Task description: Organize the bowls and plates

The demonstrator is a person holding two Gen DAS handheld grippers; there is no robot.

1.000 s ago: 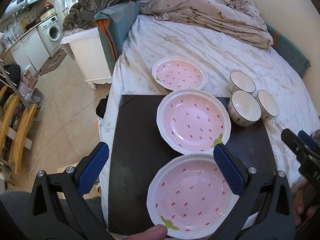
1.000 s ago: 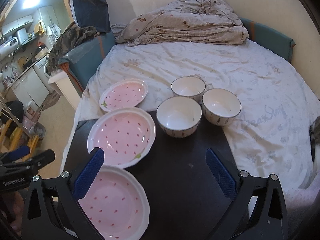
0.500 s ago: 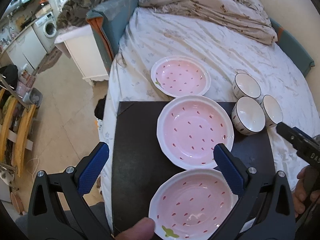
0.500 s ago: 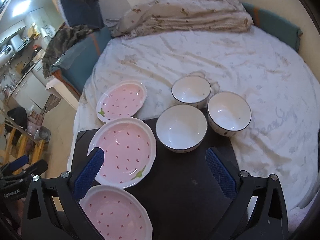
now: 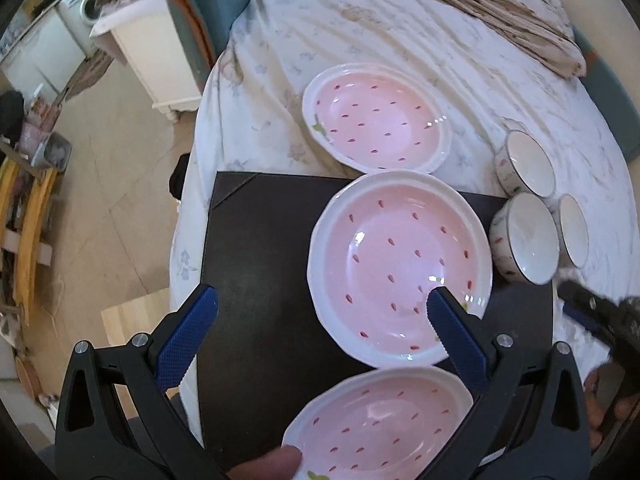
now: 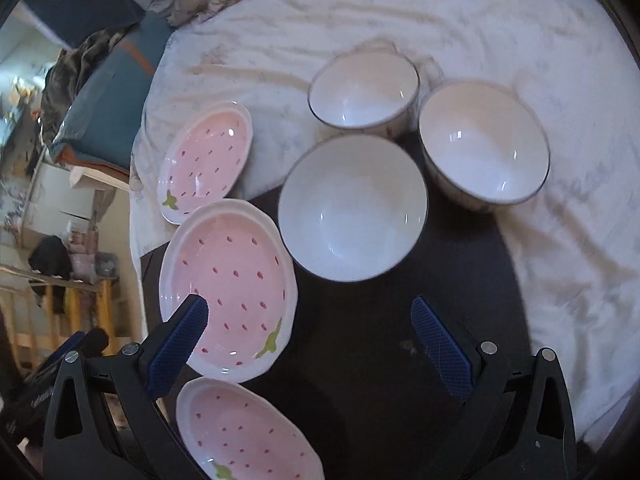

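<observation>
Three pink strawberry plates lie in a row: the near plate [image 5: 380,424], the middle plate [image 5: 400,264] on the black board [image 5: 256,264], and the far plate [image 5: 376,120] on the bed sheet. Three white bowls cluster to the right: the near bowl [image 6: 352,208], the far bowl [image 6: 364,94] and the right bowl [image 6: 484,142]. My left gripper [image 5: 320,320] is open and empty above the board, at the middle plate's near edge. My right gripper [image 6: 308,328] is open and empty, just short of the near bowl.
A crumpled blanket [image 5: 500,4] lies at the far end of the bed. A white cabinet [image 5: 148,48] and bare floor [image 5: 108,184] are to the left of the bed. A wooden rack [image 5: 28,216] stands at far left.
Both grippers have moved forward and lower over the bed. The plates and bowls now look larger and closer. Nothing on the bed has moved.
</observation>
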